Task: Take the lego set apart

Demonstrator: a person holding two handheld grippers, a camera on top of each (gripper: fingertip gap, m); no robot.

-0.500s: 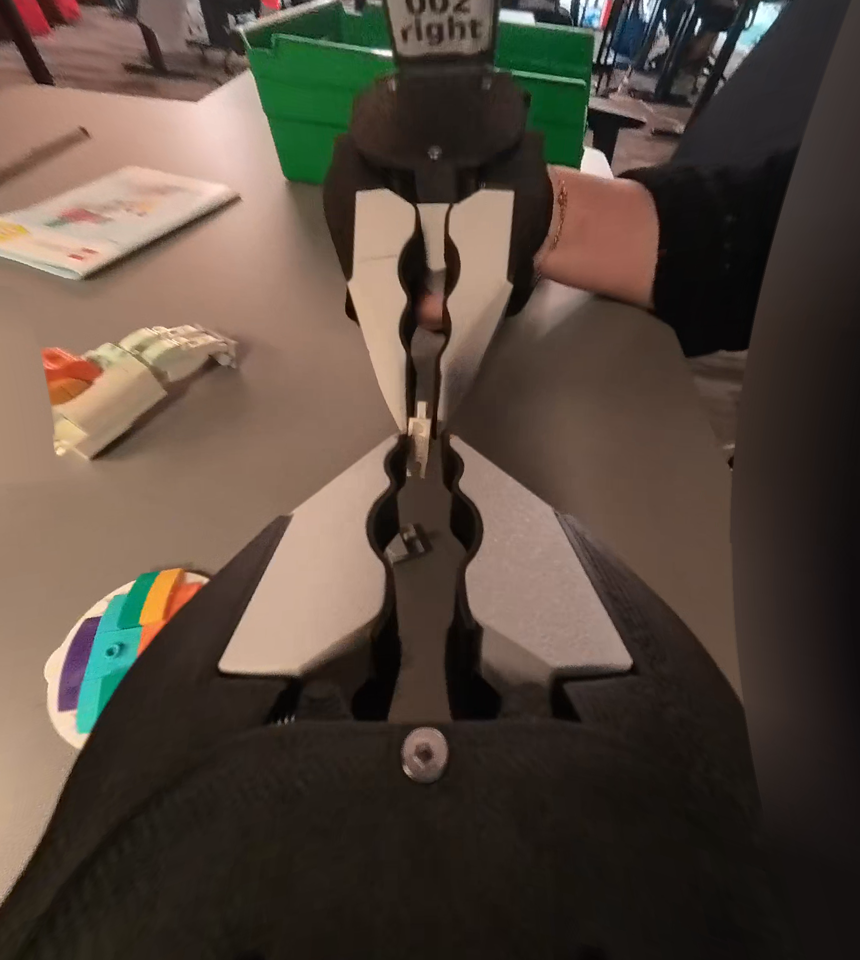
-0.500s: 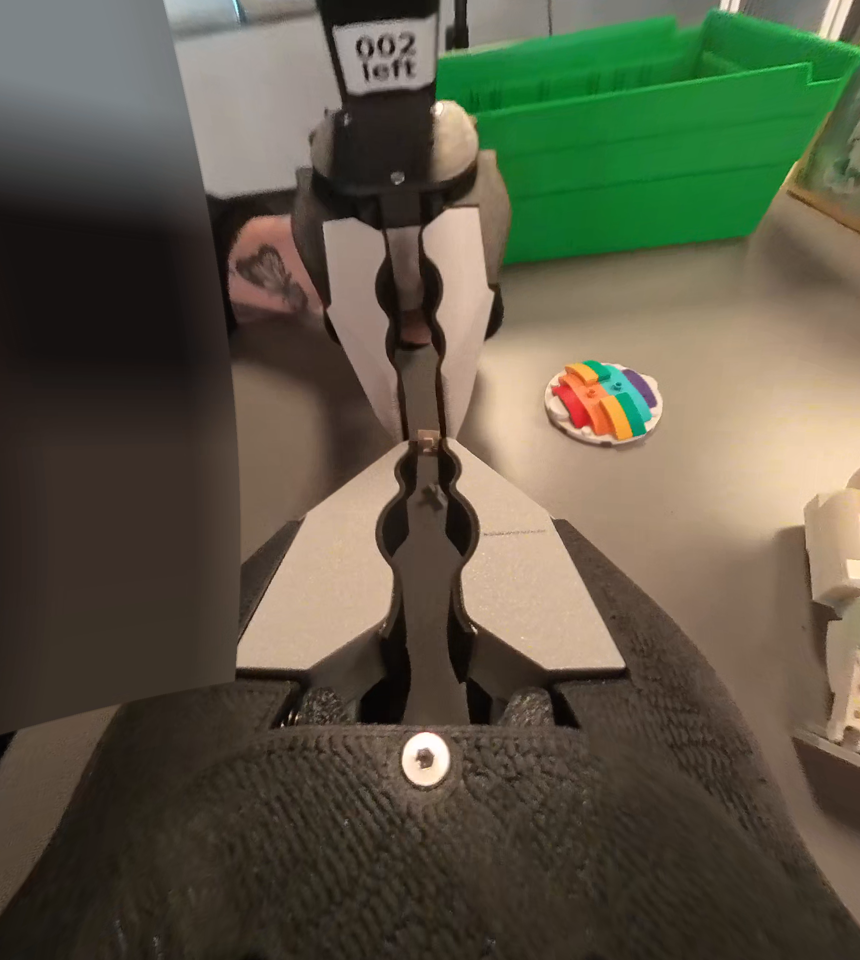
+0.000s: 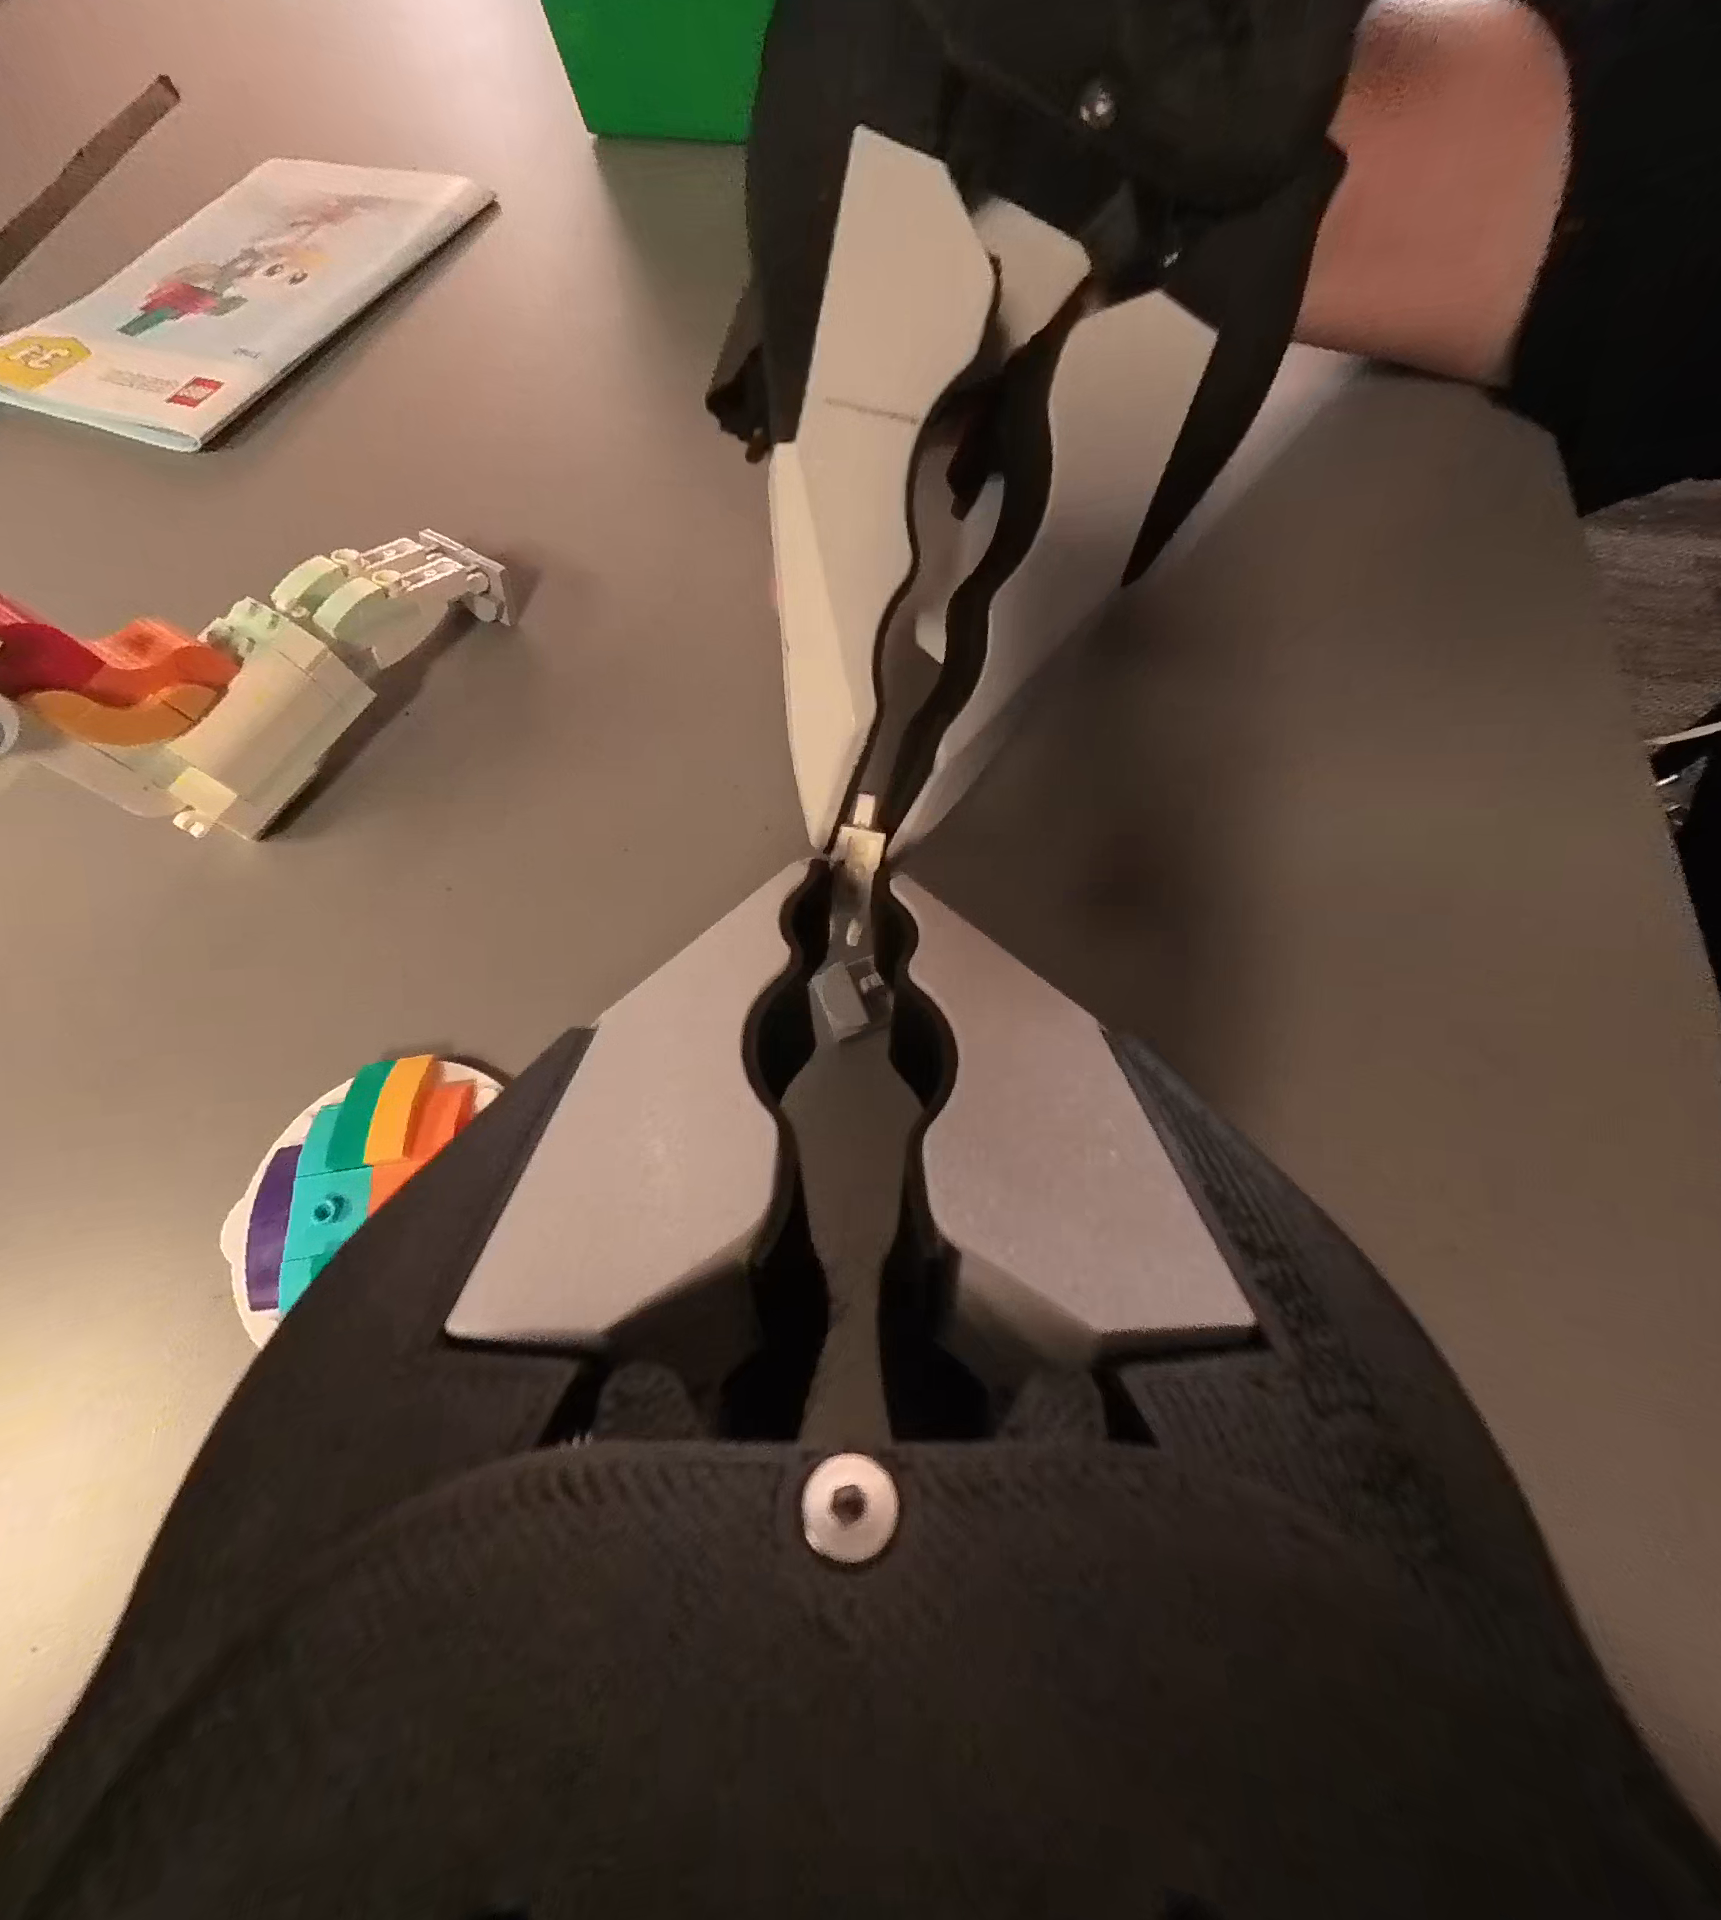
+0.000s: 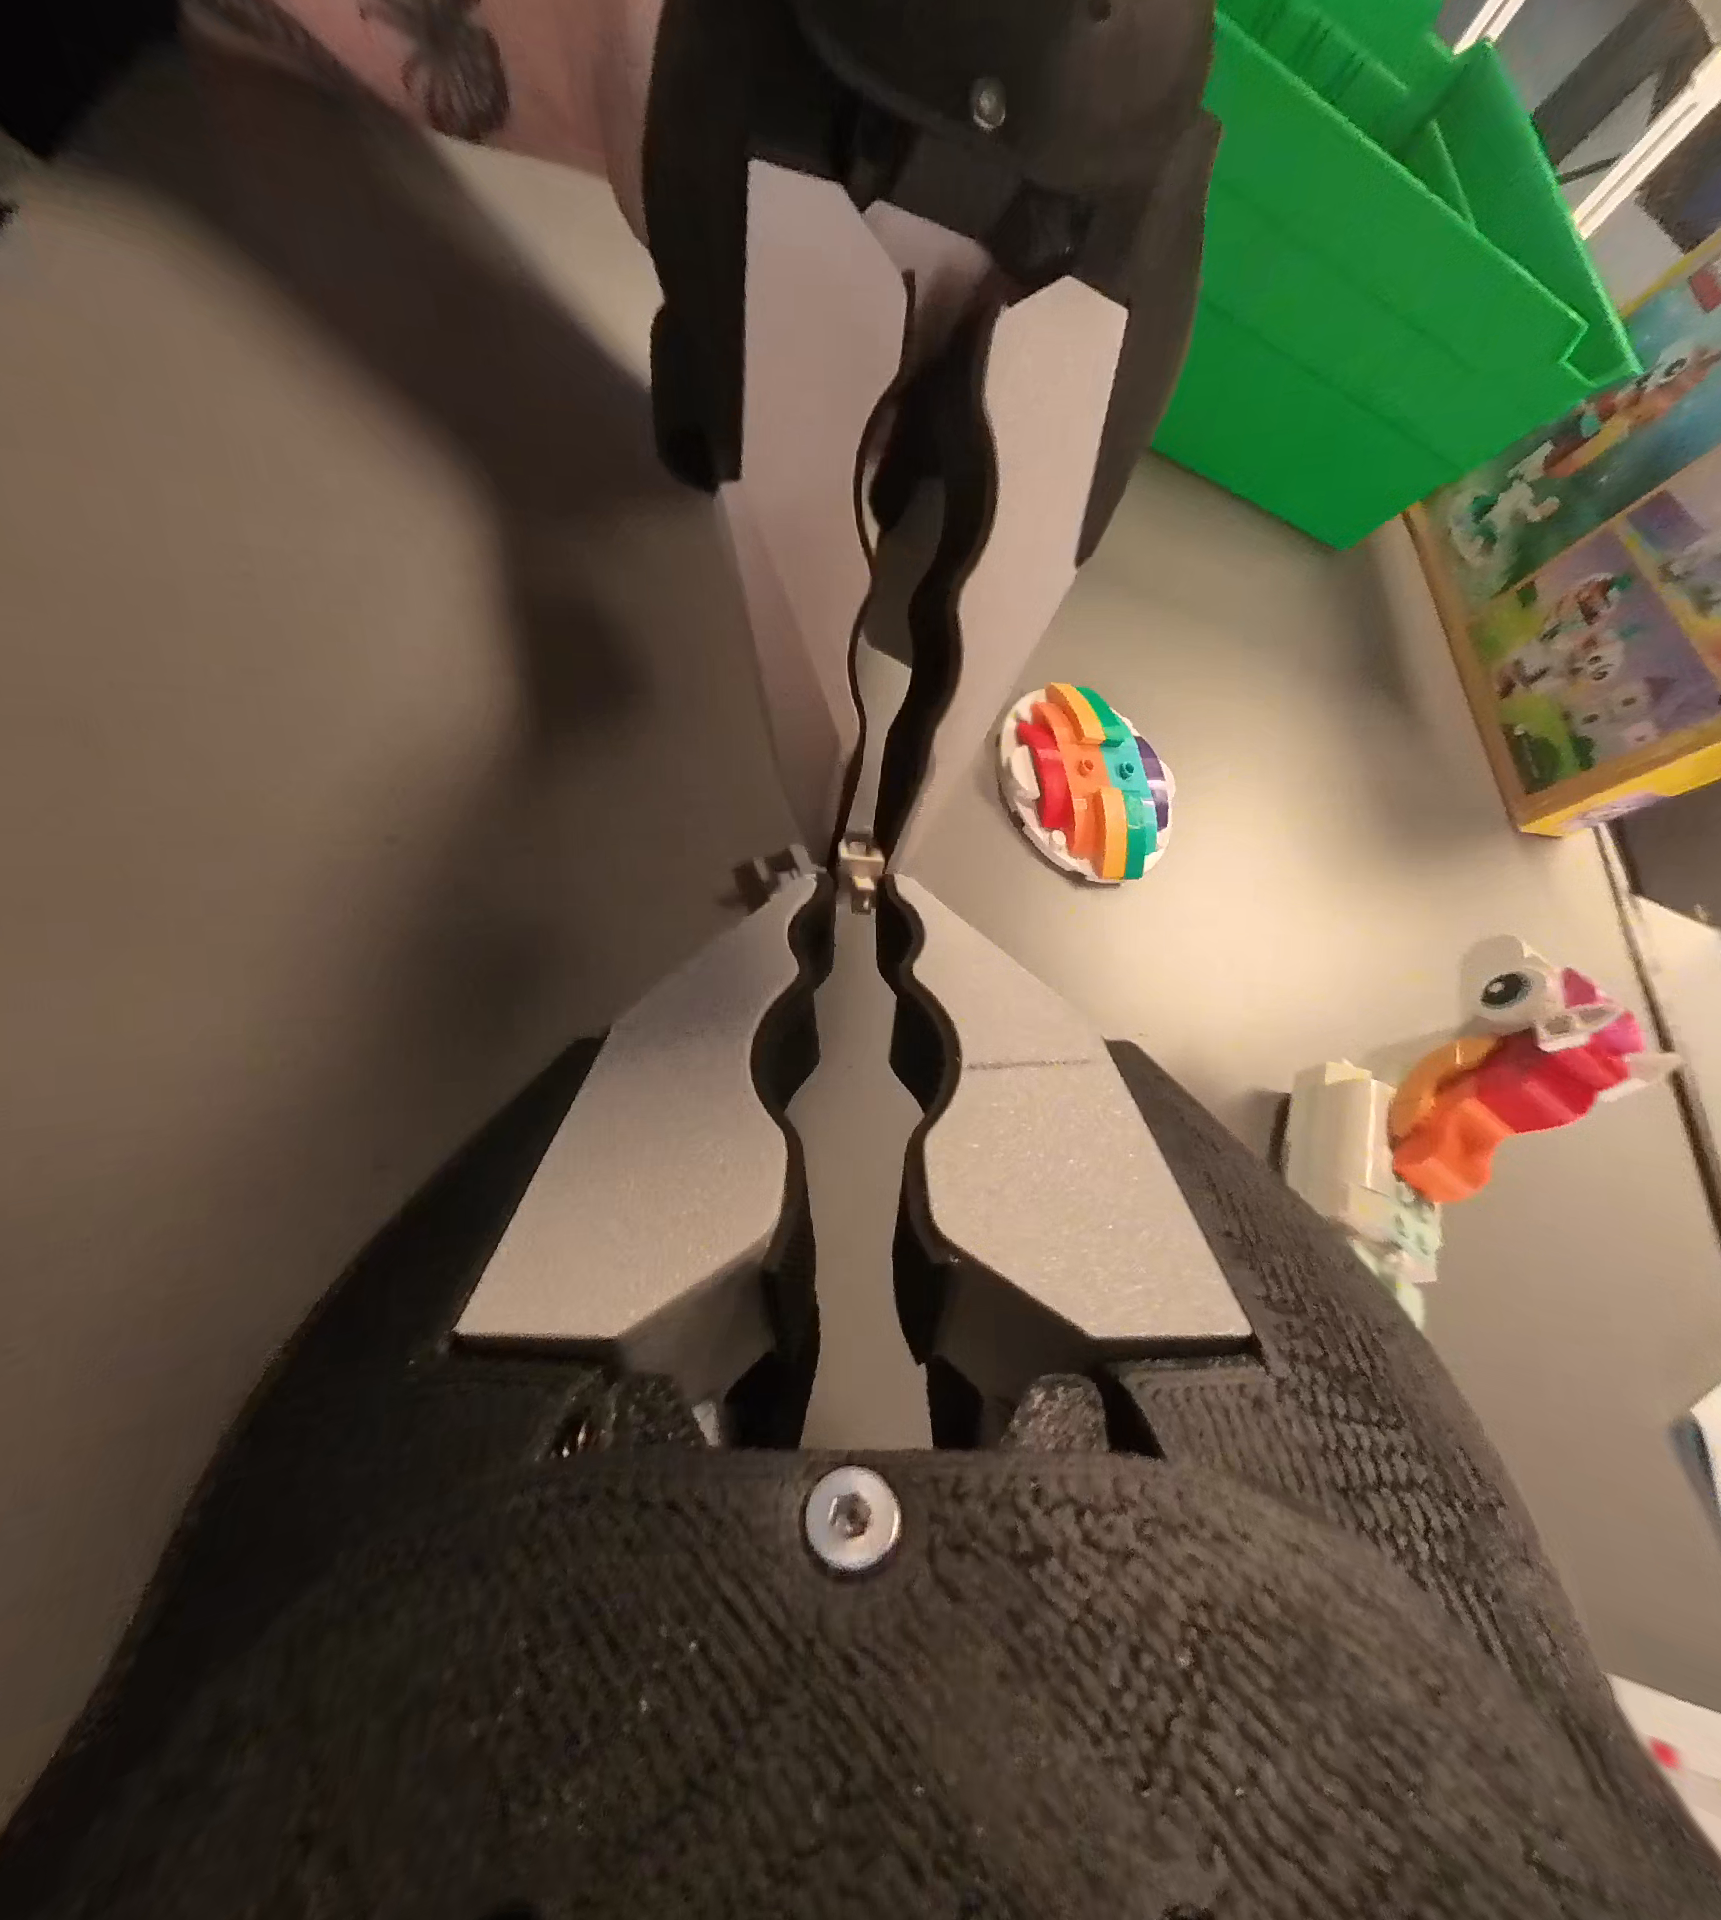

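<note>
The small cream lego piece (image 3: 861,844) sits pinched at both ends between the two grippers, which meet tip to tip above the grey table (image 3: 420,935). The left gripper (image 3: 851,883) points forward, level, its jaws pressed together on the near end; the right gripper (image 4: 861,883) faces it, tilted, jaws closed on the far end. A small grey lego part (image 3: 848,1003) shows in the gap between the left fingers, whether held or lying below is hard to tell. The rainbow lego disc (image 3: 357,1174) is half hidden by the left gripper's body. Farther left lies the unicorn lego model (image 3: 160,707), cut off at the frame edge, then an instruction booklet (image 3: 243,301) and a green bin (image 4: 1355,312). The table edge (image 3: 1666,831) runs close on the right.
</note>
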